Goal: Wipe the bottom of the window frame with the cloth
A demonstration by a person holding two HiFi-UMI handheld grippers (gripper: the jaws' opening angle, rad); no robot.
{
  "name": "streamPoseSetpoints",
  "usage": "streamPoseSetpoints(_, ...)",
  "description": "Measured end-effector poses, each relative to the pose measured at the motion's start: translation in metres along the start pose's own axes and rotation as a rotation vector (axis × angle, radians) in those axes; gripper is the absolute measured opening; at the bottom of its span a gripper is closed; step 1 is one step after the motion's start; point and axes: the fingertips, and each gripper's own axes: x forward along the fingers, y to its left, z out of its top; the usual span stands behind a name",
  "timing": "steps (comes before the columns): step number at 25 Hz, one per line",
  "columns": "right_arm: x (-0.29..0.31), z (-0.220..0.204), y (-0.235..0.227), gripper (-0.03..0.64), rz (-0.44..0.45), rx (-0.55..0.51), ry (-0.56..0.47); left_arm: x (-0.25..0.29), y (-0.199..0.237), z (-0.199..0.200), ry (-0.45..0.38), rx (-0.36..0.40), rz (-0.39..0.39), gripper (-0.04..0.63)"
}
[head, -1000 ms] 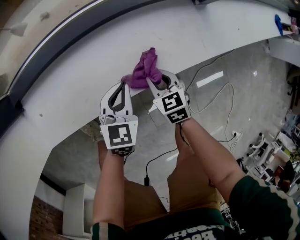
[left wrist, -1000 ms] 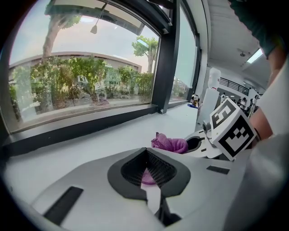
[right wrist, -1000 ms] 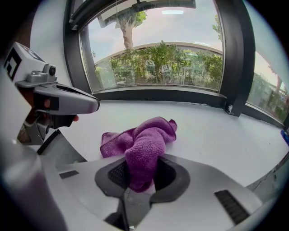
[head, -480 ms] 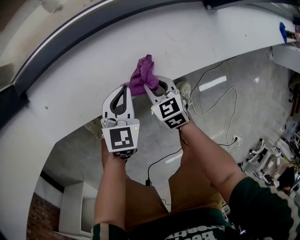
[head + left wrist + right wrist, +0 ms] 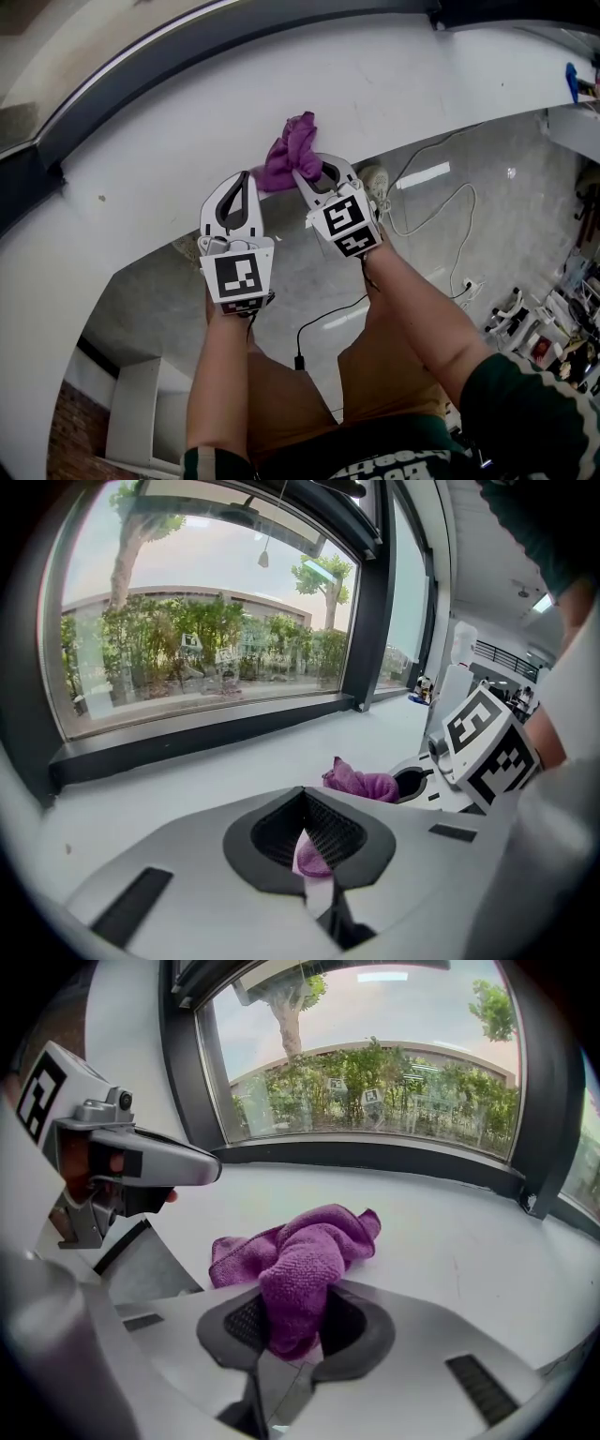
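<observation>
A crumpled purple microfibre cloth (image 5: 302,1246) lies bunched on the white sill (image 5: 450,1241). The right gripper's (image 5: 291,1327) fingers pinch it. The left gripper's (image 5: 245,180) fingers are pressed together just beside it.

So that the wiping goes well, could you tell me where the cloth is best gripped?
Grip the cloth by its bunched middle ridge, coming from the room side over the sill edge, as the right tongs do: it stands up thick, while its loose edge lies flat.

Purple cloth (image 5: 300,1260), white sill (image 5: 375,84) (dark window frame (image 5: 375,1157)).
</observation>
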Motion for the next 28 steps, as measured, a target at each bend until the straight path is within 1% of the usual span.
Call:
streamPoseSetpoints(6, 0.006, 0.006, 0.014, 0.098, 0.023, -0.025, 0.008, -0.008, 0.014, -0.012, -0.002, -0.001, 0.027, 0.008)
streamPoseSetpoints(9, 0.011, 0.01, 0.026, 0.098, 0.044, -0.062, 0.014, -0.014, 0.021, -0.019, -0.005, 0.002, 0.036, 0.008)
streamPoseSetpoints(14, 0.019, 0.017, 0.049, 0.098, 0.082, -0.096, 0.03, -0.025, 0.034, -0.021, -0.001, -0.03, 0.064, 0.008)
streamPoseSetpoints(18, 0.025, 0.022, 0.063, 0.099, 0.103, -0.13, 0.047, -0.034, 0.044, -0.018, -0.004, -0.069, 0.081, 0.008)
streamPoseSetpoints(25, 0.039, 0.033, 0.089, 0.1, 0.138, -0.173, 0.074, -0.055, 0.069, -0.038, -0.002, -0.076, 0.123, 0.008)
streamPoseSetpoints(28, 0.045, 0.038, 0.1, 0.098, 0.152, -0.192, 0.081, -0.063, 0.08, -0.047, 0.011, -0.1, 0.145, 0.008)
